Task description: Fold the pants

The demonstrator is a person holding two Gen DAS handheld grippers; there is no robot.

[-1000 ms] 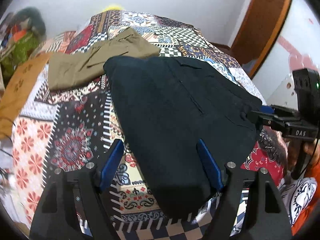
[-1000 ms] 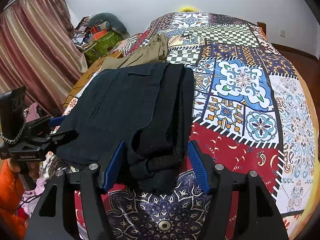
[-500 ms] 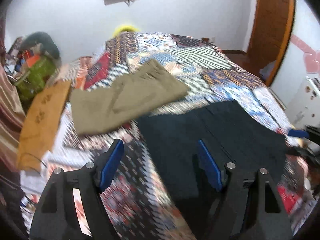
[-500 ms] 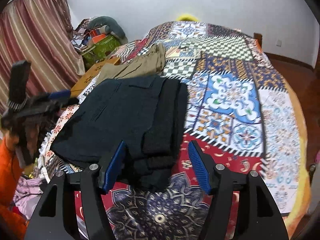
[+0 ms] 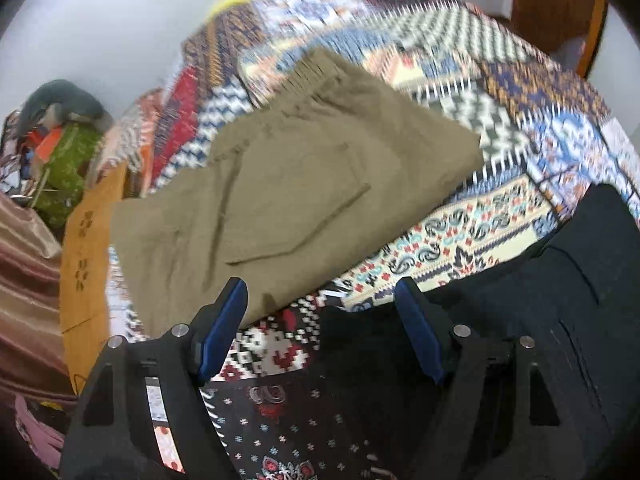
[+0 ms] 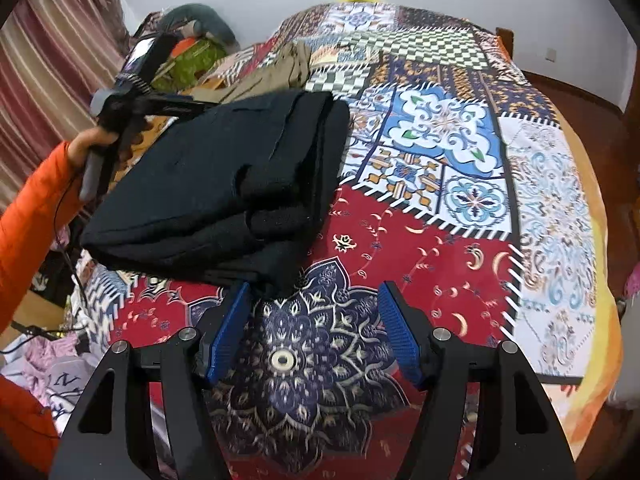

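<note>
A bed fills both views, spread with a patchwork quilt of checks, floral tiles and a big red panel with a navy medallion. White walls behind, a striped reddish curtain at the left, wooden door frame at the far right of the left wrist view, and a heap of clutter in the corner. A brown cardboard sheet by the bed's edge bears dark printed marks, too blurred to read.

The black pants lie folded into a thick, soft, squarish bundle on the near left part of the quilt, layered edges showing along the right side. Beyond them lie khaki pants, flat, smooth cloth with a stitched back pocket.

Left tool: blue ribbed pads wide apart, nothing between them, above the gap between khaki and black. Right tool: also spread wide, empty, just short of the black bundle's near corner.
</note>
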